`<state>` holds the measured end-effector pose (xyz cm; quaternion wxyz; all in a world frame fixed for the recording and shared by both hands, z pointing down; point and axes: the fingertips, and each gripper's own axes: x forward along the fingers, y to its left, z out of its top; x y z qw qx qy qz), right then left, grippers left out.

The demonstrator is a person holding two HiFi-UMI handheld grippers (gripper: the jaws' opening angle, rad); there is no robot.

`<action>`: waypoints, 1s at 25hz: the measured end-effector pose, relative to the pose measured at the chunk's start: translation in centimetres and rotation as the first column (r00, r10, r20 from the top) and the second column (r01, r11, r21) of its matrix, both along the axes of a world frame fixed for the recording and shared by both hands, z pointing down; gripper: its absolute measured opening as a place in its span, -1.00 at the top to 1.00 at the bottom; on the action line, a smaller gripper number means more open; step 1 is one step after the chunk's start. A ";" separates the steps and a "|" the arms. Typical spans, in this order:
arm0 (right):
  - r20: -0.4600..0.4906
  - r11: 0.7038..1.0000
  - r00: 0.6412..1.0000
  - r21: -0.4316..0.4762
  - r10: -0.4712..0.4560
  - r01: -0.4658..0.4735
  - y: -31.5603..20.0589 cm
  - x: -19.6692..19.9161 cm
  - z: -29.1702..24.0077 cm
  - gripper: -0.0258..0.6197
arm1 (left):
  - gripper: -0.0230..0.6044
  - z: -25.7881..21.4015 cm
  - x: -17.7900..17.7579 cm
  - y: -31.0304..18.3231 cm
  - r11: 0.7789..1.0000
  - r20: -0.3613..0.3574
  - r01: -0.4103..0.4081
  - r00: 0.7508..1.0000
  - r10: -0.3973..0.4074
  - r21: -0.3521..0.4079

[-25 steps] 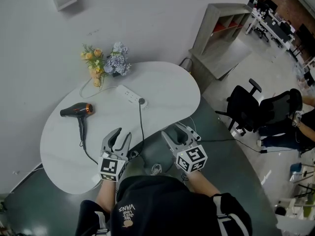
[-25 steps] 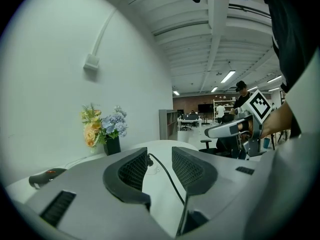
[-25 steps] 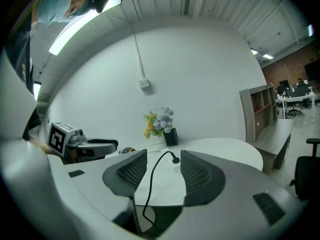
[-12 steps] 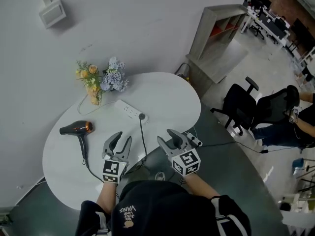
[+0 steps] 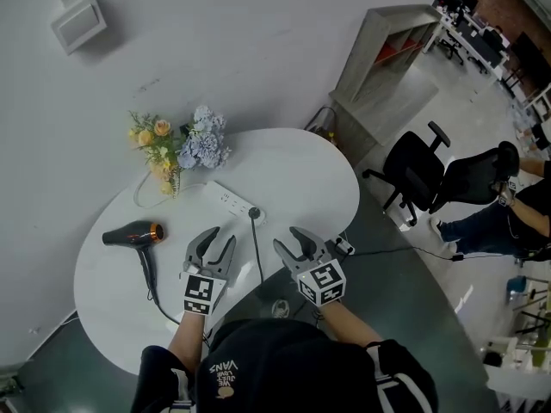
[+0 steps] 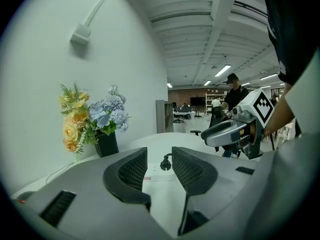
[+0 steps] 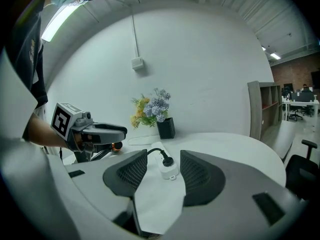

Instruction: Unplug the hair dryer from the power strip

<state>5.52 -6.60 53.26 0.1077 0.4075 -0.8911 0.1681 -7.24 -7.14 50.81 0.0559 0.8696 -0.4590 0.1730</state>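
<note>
I hold both grippers low over the near edge of the white round table [image 5: 301, 170], side by side and pointing at the power strip [image 5: 234, 201]. My left gripper [image 5: 215, 241] has its fingers spread, with nothing pinched between them. In the left gripper view the gap of that gripper [image 6: 159, 170] frames the black plug [image 6: 165, 162], which sits further off on the table and is well apart from the pads. My right gripper [image 5: 294, 244] is spread the same way and is just as empty. In the right gripper view its gap [image 7: 164, 176] shows the near end of the white strip [image 7: 170, 171] with the plug [image 7: 166, 160] seated upright in it, ahead of the fingertips and not touching them.

The hair dryer [image 5: 129, 234] lies on its side at the left of the table, black with an orange ring, well apart from both grippers. The strip lies slantwise between the dryer and the table's middle, and the plug [image 5: 255, 214] sits at its near right end. A black cord [image 5: 258, 252] runs from the plug toward me between my two grippers. It is probably the dryer's, though I cannot follow it the whole way. A vase of yellow and blue flowers [image 5: 176, 144] stands by the wall behind the strip.
</note>
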 end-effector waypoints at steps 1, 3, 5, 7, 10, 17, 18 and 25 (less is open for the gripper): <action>-0.004 1.000 1.000 -0.003 0.000 0.000 -0.3 -0.2 0.2 0.33 | 0.46 0.3 -0.1 -0.3 1.000 0.002 -0.004 1.000 0.004 -0.004; -0.012 1.000 1.000 -0.010 -0.001 0.001 -0.8 -0.4 0.6 0.33 | 0.46 0.8 -0.2 -0.9 1.000 0.009 -0.012 1.000 0.012 -0.011; -0.018 1.000 1.000 -0.014 -0.002 0.002 -1.3 -0.6 0.9 0.33 | 0.46 1.3 -0.3 -1.4 1.000 0.018 -0.021 1.000 0.021 -0.017; -0.028 1.000 1.000 -0.017 -0.006 0.006 -1.7 -0.9 1.3 0.33 | 0.46 1.9 -0.5 -1.8 0.999 0.028 -0.027 0.999 0.028 -0.025; -0.044 1.000 0.999 -0.025 -0.016 0.015 -2.3 -1.5 2.0 0.33 | 0.46 3.0 -0.8 -2.2 0.998 0.045 -0.038 0.998 0.039 -0.043; -0.079 0.998 0.995 -0.020 -0.065 0.063 -3.4 -2.9 3.6 0.33 | 0.46 5.4 -0.6 -2.9 0.992 0.096 -0.101 0.989 0.108 -0.073; -0.084 0.997 0.994 -0.017 -0.074 0.073 -3.5 -3.1 3.8 0.33 | 0.46 5.7 -0.6 -3.1 0.991 0.108 -0.110 0.987 0.118 -0.075; -0.104 0.996 0.991 -0.028 -0.084 0.082 -4.6 -3.6 5.0 0.33 | 0.37 8.2 -0.4 -4.2 0.980 0.189 -0.175 0.963 0.191 -0.099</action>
